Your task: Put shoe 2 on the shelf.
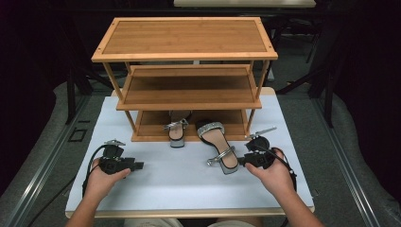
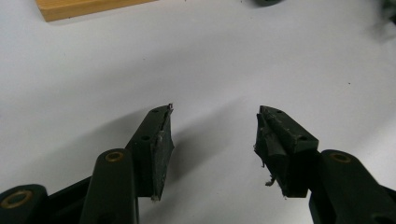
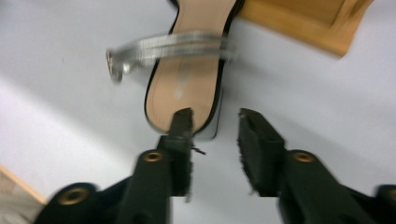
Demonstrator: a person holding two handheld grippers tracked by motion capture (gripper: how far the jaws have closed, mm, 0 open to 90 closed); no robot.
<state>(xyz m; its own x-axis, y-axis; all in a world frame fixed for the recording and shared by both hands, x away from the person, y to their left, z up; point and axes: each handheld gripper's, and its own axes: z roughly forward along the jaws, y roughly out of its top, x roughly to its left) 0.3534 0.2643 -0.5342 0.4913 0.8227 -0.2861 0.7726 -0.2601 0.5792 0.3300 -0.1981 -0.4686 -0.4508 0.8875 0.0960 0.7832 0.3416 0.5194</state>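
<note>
Resting on the white table, the right gripper has its jaws parted, about as wide as the heel of the sandal in front of them. Its left jaw lies over the back of the insole, the other jaw stands beside the heel on the table, and I cannot tell whether either touches the shoe. Nothing is clamped.

From the high view, this sandal lies on the table in front of the rack, toe toward the bottom shelf and heel toward the right gripper. Its silver ankle strap arches over the insole. A second sandal sits to its left, partly on the bottom shelf.

The left gripper is released too, jaws spread wide over bare table, holding nothing. In the high view, the left gripper sits well apart from both shoes, at the table's left.
</note>
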